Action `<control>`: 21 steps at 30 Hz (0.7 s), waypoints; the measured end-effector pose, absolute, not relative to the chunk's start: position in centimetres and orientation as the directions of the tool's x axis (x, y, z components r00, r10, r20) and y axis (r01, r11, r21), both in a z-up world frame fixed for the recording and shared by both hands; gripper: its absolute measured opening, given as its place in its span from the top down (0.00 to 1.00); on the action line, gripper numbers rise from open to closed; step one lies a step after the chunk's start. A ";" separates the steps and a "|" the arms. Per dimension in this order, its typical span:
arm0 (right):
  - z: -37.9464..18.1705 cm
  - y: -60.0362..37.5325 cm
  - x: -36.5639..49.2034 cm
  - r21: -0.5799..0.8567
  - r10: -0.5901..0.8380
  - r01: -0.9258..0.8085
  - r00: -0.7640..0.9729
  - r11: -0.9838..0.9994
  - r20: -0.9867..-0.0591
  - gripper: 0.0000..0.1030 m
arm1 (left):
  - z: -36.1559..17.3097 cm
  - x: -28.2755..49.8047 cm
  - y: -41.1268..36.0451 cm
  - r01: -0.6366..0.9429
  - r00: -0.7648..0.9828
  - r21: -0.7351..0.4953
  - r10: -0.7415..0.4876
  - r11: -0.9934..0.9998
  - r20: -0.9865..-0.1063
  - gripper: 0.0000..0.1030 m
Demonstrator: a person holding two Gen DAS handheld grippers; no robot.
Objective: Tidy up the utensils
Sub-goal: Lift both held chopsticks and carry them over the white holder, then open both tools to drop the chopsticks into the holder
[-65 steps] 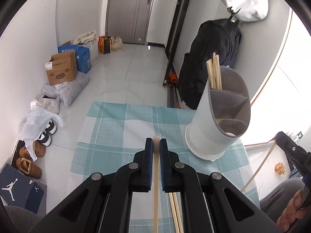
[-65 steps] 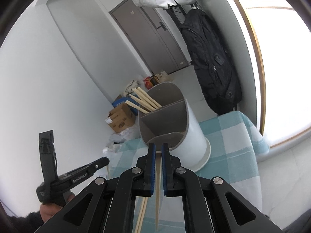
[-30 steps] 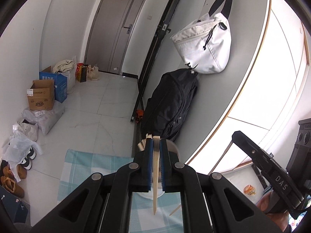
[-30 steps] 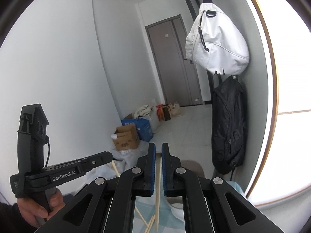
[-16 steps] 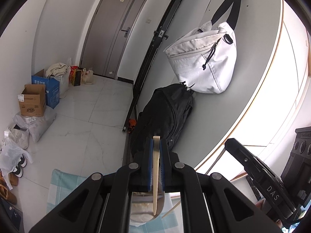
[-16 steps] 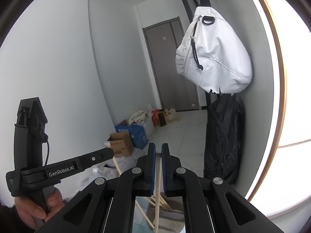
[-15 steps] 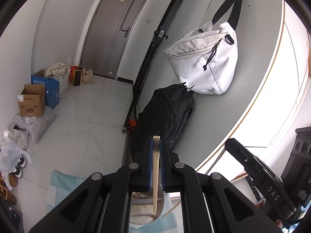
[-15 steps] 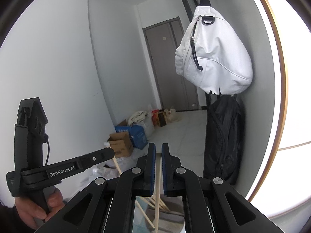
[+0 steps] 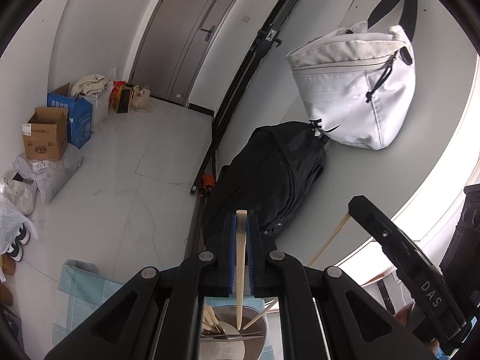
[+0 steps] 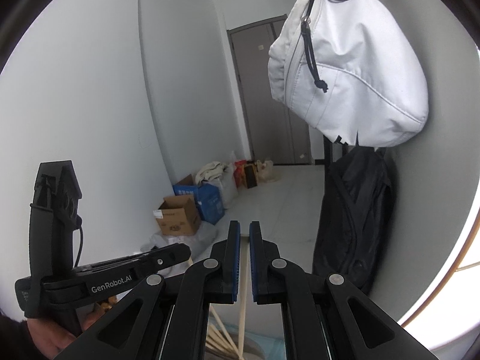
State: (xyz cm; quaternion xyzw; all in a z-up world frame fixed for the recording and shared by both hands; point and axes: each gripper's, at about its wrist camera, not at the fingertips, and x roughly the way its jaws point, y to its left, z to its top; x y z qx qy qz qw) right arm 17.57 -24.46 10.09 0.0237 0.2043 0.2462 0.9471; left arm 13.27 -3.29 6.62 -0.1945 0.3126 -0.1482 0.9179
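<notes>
My left gripper is shut on a wooden chopstick, which hangs point down. Its tip sits over an open compartment of the grey-and-white utensil holder right below the jaws. Several chopsticks lean in the holder's left compartment. My right gripper is shut on a second chopstick, also pointing down toward the holder, where other chopsticks show. Each gripper appears in the other's view: the right gripper with its chopstick sticking out, and the left gripper in a hand.
A teal checked tablecloth covers the table under the holder. Straight ahead a white bag and a black backpack hang on the wall. Cardboard boxes and shoes line the floor at the left.
Both grippers have carried their chopsticks up from the table and forward. The holder has slid from ahead of the jaws to directly beneath them, and the left chopstick's tip now hangs over its opening.
</notes>
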 end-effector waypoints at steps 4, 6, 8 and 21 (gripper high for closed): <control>8.6 -23.2 18.1 0.104 0.478 -0.481 0.778 0.871 -0.408 0.95 | 5.7 13.7 -2.9 0.153 0.753 -0.460 -0.405 0.875 -0.519 0.97; 7.9 -22.6 18.2 0.087 0.481 -0.493 0.769 0.865 -0.422 0.95 | 5.3 13.8 -2.9 0.152 0.748 -0.459 -0.406 0.875 -0.525 0.97; 7.3 -22.0 18.2 0.067 0.481 -0.505 0.762 0.861 -0.433 0.95 | 4.9 13.8 -2.9 0.162 0.742 -0.467 -0.420 0.869 -0.523 0.97; 3.6 -21.8 19.2 0.187 0.547 -0.536 0.660 0.823 -0.515 0.93 | 2.6 14.7 -2.8 0.195 0.621 -0.527 -0.520 0.827 -0.586 0.97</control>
